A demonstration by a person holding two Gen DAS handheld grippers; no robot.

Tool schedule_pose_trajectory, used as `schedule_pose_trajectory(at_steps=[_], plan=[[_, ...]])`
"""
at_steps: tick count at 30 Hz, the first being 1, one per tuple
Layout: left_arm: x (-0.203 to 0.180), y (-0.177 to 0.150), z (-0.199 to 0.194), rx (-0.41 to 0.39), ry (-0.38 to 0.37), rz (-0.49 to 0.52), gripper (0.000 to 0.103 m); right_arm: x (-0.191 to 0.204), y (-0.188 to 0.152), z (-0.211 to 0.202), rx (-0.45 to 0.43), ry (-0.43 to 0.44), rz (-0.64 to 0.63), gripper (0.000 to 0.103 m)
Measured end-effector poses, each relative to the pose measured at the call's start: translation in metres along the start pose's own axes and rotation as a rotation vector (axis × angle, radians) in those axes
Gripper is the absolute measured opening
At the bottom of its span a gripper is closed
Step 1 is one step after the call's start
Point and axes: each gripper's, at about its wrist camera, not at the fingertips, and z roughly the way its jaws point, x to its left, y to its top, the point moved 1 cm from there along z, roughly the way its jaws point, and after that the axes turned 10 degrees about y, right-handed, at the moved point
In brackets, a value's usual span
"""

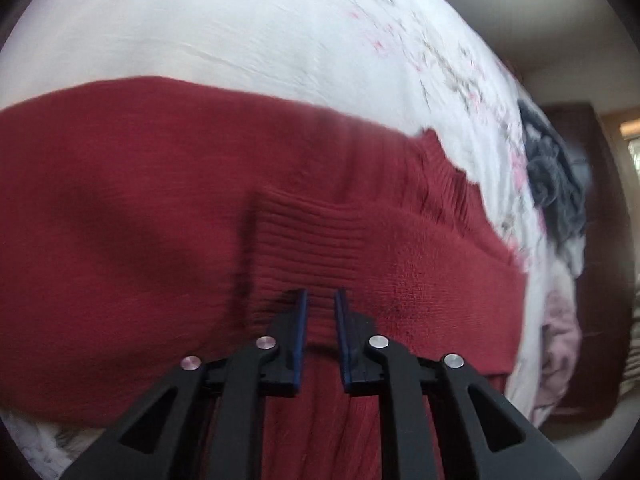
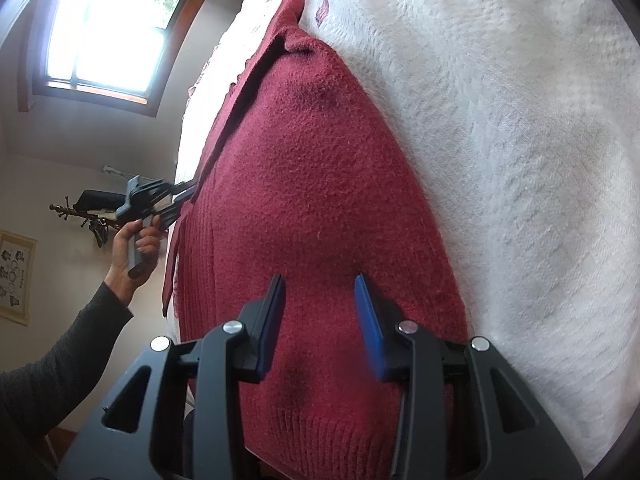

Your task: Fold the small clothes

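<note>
A dark red knit sweater (image 1: 120, 220) lies spread on a white bedspread (image 1: 200, 20). My left gripper (image 1: 321, 294) is low over it, its jaws close together with a ribbed sleeve cuff (image 1: 308, 232) pinched between them. In the right wrist view the sweater (image 2: 320, 160) runs away from me, with a folded layer along its left side. My right gripper (image 2: 320, 280) hovers open over its near end, with nothing between the fingers. A hand (image 2: 132, 240) holds the left gripper (image 2: 182, 196) at the sweater's left edge, where a red flap hangs down.
A dark grey garment (image 1: 556, 168) and a pale pink one (image 1: 560, 340) lie at the bed's right edge. The bedspread (image 2: 520, 160) extends to the right of the sweater. Beyond the bed are a window (image 2: 108, 28), a coat rack (image 2: 80, 210) and a framed picture (image 2: 16, 272).
</note>
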Motion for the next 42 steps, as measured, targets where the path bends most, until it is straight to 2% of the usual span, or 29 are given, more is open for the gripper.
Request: schedule_pose_trajectory(at_steps=[2, 3, 5, 9, 13, 15, 17, 19, 25, 28, 29, 30, 31, 32, 37, 42], plan=[[0.025, -0.003, -0.03, -0.063, -0.014, -0.036, 0.059, 0.002, 0.0, 0.0, 0.0, -0.01, -0.009, 0.036], [0.039, -0.006, -0.041, -0.089, -0.025, -0.057, 0.062, 0.002, 0.0, 0.0, -0.001, -0.012, -0.009, 0.036], [0.08, -0.011, -0.068, -0.121, -0.031, -0.114, 0.062, 0.005, -0.001, 0.0, 0.002, -0.033, -0.024, 0.036], [0.173, -0.037, -0.12, -0.197, 0.012, -0.245, 0.067, 0.01, -0.003, 0.002, 0.003, -0.068, -0.045, 0.036], [0.288, -0.075, -0.174, -0.297, 0.046, -0.462, 0.069, 0.018, -0.004, 0.008, 0.019, -0.134, -0.087, 0.036], [0.323, -0.087, -0.188, -0.321, 0.07, -0.538, 0.069, 0.028, -0.005, 0.011, 0.025, -0.184, -0.116, 0.037], [0.355, -0.097, -0.197, -0.337, 0.076, -0.606, 0.069, 0.038, -0.011, 0.013, 0.022, -0.212, -0.12, 0.049], [0.377, -0.1, -0.198, -0.343, 0.065, -0.662, 0.069, 0.053, -0.017, 0.018, 0.028, -0.22, -0.132, 0.052], [0.406, -0.084, -0.181, -0.328, 0.056, -0.709, 0.069, 0.099, -0.035, 0.037, 0.066, -0.223, -0.205, 0.052], [0.409, -0.077, -0.177, -0.343, 0.051, -0.714, 0.064, 0.113, -0.039, 0.04, 0.074, -0.227, -0.218, 0.054], [0.408, -0.075, -0.176, -0.336, 0.058, -0.709, 0.05, 0.117, -0.039, 0.041, 0.074, -0.23, -0.22, 0.056], [0.409, -0.073, -0.174, -0.323, 0.056, -0.709, 0.041, 0.119, -0.04, 0.042, 0.073, -0.229, -0.219, 0.056], [0.409, -0.072, -0.174, -0.309, 0.052, -0.712, 0.02, 0.124, -0.042, 0.041, 0.073, -0.225, -0.218, 0.056], [0.41, -0.07, -0.174, -0.301, 0.042, -0.716, 0.012, 0.129, -0.043, 0.042, 0.074, -0.22, -0.226, 0.056], [0.395, -0.067, -0.201, -0.362, 0.029, -0.671, 0.008, 0.15, -0.041, 0.048, 0.074, -0.208, -0.269, 0.056], [0.346, -0.045, -0.239, -0.438, 0.0, -0.575, 0.007, 0.153, -0.043, 0.04, 0.058, -0.192, -0.267, 0.057]])
